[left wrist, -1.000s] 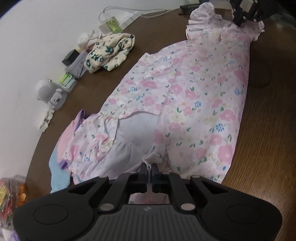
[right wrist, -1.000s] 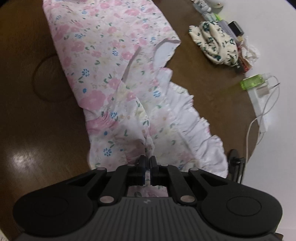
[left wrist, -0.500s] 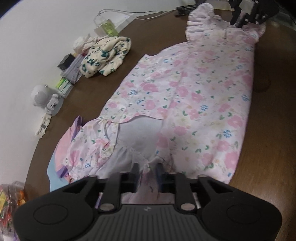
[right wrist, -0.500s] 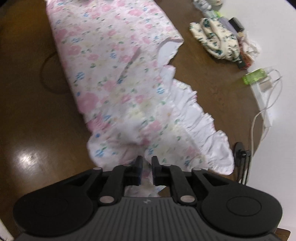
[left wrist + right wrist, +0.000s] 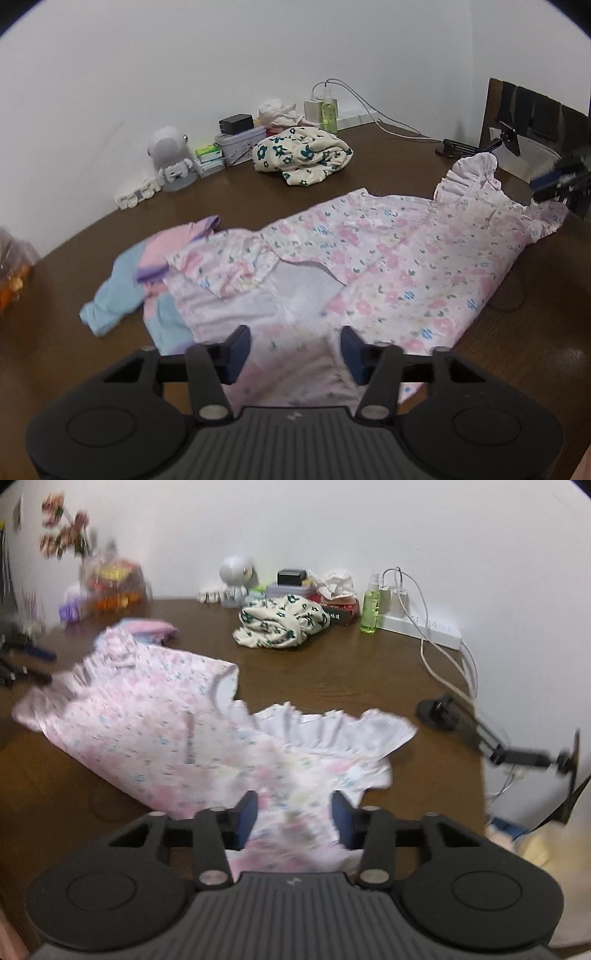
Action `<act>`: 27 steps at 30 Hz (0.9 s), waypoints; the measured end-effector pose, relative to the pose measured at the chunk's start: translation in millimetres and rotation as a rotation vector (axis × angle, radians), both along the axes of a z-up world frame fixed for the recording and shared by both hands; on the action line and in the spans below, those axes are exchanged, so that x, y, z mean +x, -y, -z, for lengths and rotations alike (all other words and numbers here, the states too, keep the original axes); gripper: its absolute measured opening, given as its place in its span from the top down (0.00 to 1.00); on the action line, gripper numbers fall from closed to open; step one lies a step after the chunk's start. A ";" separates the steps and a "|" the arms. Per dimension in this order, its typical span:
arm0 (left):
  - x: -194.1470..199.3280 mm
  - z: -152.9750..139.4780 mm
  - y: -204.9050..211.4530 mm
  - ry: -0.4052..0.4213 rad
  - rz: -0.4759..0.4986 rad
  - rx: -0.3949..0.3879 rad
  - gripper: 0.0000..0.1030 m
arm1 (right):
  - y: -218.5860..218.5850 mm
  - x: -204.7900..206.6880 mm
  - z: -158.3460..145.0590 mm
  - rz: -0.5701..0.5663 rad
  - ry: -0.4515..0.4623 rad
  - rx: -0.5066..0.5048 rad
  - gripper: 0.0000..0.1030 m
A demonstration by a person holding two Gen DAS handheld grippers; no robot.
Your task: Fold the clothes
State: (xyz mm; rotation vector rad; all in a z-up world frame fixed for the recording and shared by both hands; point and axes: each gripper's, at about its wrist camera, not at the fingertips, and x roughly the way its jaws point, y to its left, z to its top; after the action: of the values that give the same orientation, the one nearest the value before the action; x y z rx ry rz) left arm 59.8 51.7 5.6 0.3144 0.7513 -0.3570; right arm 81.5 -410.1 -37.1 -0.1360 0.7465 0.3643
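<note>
The pink flowered cotton dress with white frills (image 5: 388,258) lies flat on the round brown wooden table (image 5: 332,192). It looks folded along its length into a long strip. Its long way runs from one gripper to the other.

The left gripper (image 5: 294,347) is at the sleeve and neck end. Its jaws stand wide apart with nothing in them, and the cloth lies just under and in front of them. The right gripper (image 5: 294,818) is at the frilly hem end, wide apart too, with nothing in it. Each gripper is close to its own end of the dress.

I cannot tell if another fold is coming or if this dress is done.

There are three pieces of clothing that I can count: one pink dress, one small blue and pink top (image 5: 125,284) partly under the dress's sleeve end, and one cream cloth with dark green flowers (image 5: 303,155) in a heap near the wall. There are two grippers.
</note>
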 end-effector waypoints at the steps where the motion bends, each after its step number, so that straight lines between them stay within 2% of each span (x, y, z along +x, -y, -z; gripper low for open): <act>1: -2.9 4.5 1.4 -0.011 -0.003 -0.012 0.85 | -4.9 -4.1 6.8 0.012 0.005 -0.007 0.83; 2: -5.0 9.1 2.6 -0.021 0.000 -0.018 0.91 | -9.9 -7.8 13.3 0.025 0.007 -0.020 0.84; 4: -8.9 18.4 4.7 -0.038 0.009 -0.027 0.91 | -16.9 -14.3 23.4 0.032 0.017 -0.039 0.87; 7: -10.8 32.8 8.5 -0.054 0.011 -0.004 0.91 | -19.3 -19.1 32.8 0.048 0.022 -0.051 0.87; 10: -9.4 40.1 5.2 -0.061 -0.011 -0.015 0.91 | -18.7 -21.0 38.6 0.064 0.026 -0.049 0.87; 15: -9.7 37.3 -7.4 -0.046 -0.047 -0.081 0.86 | -9.7 -22.6 38.9 0.093 0.006 0.017 0.85; 17: -9.8 36.1 -12.5 -0.039 -0.062 -0.107 0.76 | -7.4 -23.6 33.1 0.117 0.008 0.071 0.84; 18: -9.9 35.6 -15.0 -0.036 -0.069 -0.121 0.75 | -11.5 -25.1 27.0 0.114 0.030 0.098 0.82; 20: -6.9 30.9 -15.1 -0.026 -0.060 -0.136 0.74 | -22.2 -28.4 14.0 0.102 0.079 0.150 0.79; 23: 4.2 32.7 -8.1 -0.030 -0.033 -0.146 0.77 | -66.6 -24.3 -0.4 0.007 0.134 0.160 0.70; 24: 8.0 33.4 -5.7 -0.032 -0.024 -0.149 0.77 | -84.7 -20.1 -1.9 -0.032 0.139 0.160 0.66; 27: 18.9 38.2 1.4 -0.034 0.002 -0.155 0.77 | -139.3 -0.8 2.7 -0.127 0.129 0.129 0.65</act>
State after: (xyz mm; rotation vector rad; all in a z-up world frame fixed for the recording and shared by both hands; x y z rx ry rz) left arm 78.6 50.3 -32.6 0.1628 0.7523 -0.4207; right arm 80.7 -270.8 -39.9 -0.0843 0.5866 0.5183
